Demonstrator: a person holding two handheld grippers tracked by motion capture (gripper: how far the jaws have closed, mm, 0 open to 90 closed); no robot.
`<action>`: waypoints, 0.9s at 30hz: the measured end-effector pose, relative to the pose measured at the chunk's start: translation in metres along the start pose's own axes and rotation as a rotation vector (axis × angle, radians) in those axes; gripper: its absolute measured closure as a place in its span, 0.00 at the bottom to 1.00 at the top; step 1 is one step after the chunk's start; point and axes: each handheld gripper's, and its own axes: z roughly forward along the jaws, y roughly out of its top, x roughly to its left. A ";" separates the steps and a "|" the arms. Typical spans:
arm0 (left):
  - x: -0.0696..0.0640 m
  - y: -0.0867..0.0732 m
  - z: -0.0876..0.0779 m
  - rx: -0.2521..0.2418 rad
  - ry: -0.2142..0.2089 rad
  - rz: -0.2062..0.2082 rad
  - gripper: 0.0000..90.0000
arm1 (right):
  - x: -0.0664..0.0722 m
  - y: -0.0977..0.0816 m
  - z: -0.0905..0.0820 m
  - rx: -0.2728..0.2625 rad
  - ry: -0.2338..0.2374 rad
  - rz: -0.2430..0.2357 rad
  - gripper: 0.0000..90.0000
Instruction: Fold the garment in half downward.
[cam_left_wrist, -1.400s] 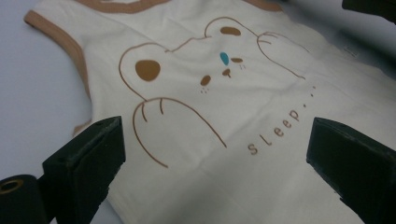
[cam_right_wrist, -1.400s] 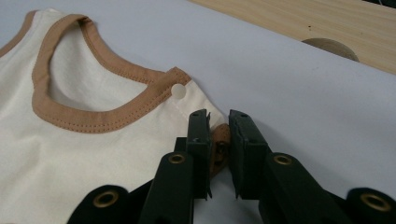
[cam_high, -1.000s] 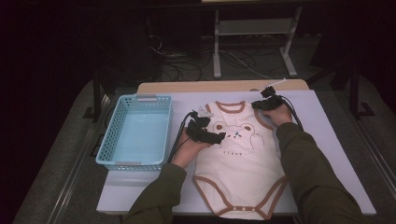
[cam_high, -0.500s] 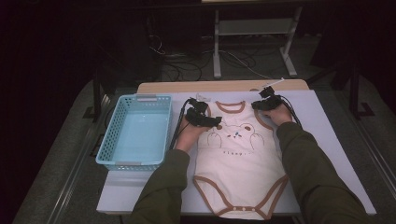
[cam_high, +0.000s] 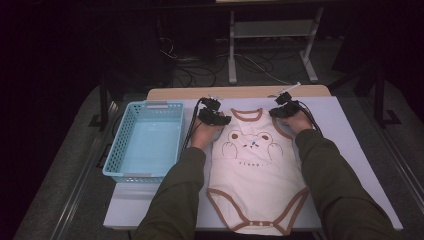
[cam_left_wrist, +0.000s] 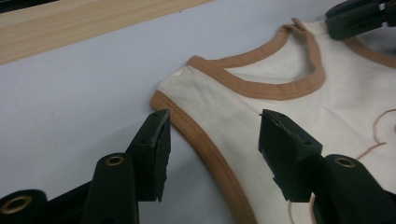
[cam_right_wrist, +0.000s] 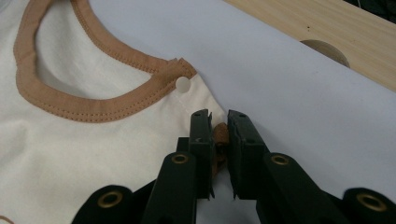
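Left gripper view: left tool half-open, jaws just closing astride bodysuit shoulder hem; seat trim deep. Right tool pinches opposite hem near worktop far edge.

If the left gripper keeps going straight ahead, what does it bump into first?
Probably the brown-trimmed shoulder strap of the cream baby bodysuit: the left gripper, fingers just closing but apart, straddles its edge.

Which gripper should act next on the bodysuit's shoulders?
Left gripper: its jaws, just closing, straddle the bodysuit shoulder hem without pinching. The right gripper already clamps its hem.
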 end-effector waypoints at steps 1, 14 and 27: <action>0.002 0.001 0.002 0.011 0.004 0.010 0.50 | 0.000 0.000 0.000 0.002 -0.001 -0.003 0.89; 0.028 0.017 0.030 0.041 0.063 -0.022 0.58 | 0.000 0.001 0.000 0.011 0.002 -0.015 0.89; 0.033 0.019 0.044 0.057 0.046 -0.047 0.55 | 0.001 0.001 -0.001 0.009 -0.003 -0.021 0.89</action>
